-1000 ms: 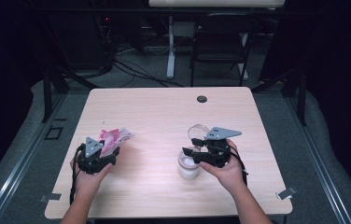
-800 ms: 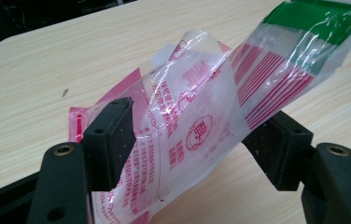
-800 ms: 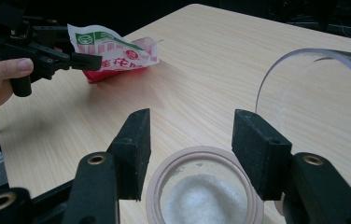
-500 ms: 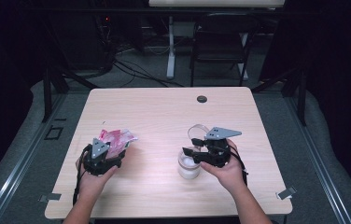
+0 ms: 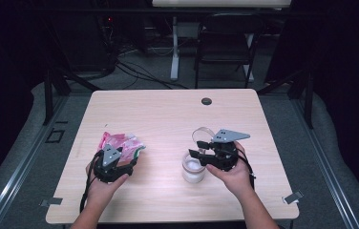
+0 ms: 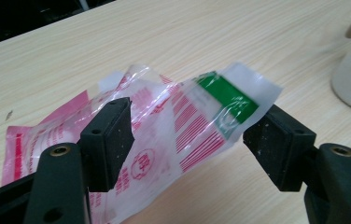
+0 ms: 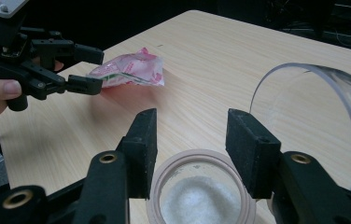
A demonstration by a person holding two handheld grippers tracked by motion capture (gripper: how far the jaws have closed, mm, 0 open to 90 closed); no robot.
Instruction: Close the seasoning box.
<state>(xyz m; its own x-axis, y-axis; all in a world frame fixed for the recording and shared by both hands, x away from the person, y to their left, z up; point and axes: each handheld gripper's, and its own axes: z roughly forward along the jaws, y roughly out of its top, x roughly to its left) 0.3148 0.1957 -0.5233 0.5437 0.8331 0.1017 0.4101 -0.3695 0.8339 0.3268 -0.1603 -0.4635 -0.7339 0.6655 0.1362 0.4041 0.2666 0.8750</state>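
Starting with the desk point(image 5: 168, 109): the whole far half is bare pale wood, with only a small dark round grommet point(image 5: 206, 101) near the back edge, so you've got plenty of room to swing forward. The near edge sits close under both your wrists, so keep the work away from it.

Now the glass jar point(image 5: 193, 169) of white granules, standing upright just in front of your right hand with its mouth exposed, which looks like it's ready to be filled. Your right claw point(image 7: 191, 140) hangs just above that rim. Its jaws have just been closing, but they're spread apart with nothing pinched between them. I'd guess it's there to steady the jar.

The clear hinged lid point(image 7: 323, 116) is thrown back on the far side, out of the way of a pour from the left.

The red-and-white plastic packet point(image 6: 183, 126) with the green patch is at the left, well apart from the jar. Your left claw point(image 5: 120, 160) is pinching it across its width, and the film bows up between the pads. There's open wood between packet and jar, so it's a clear run across.
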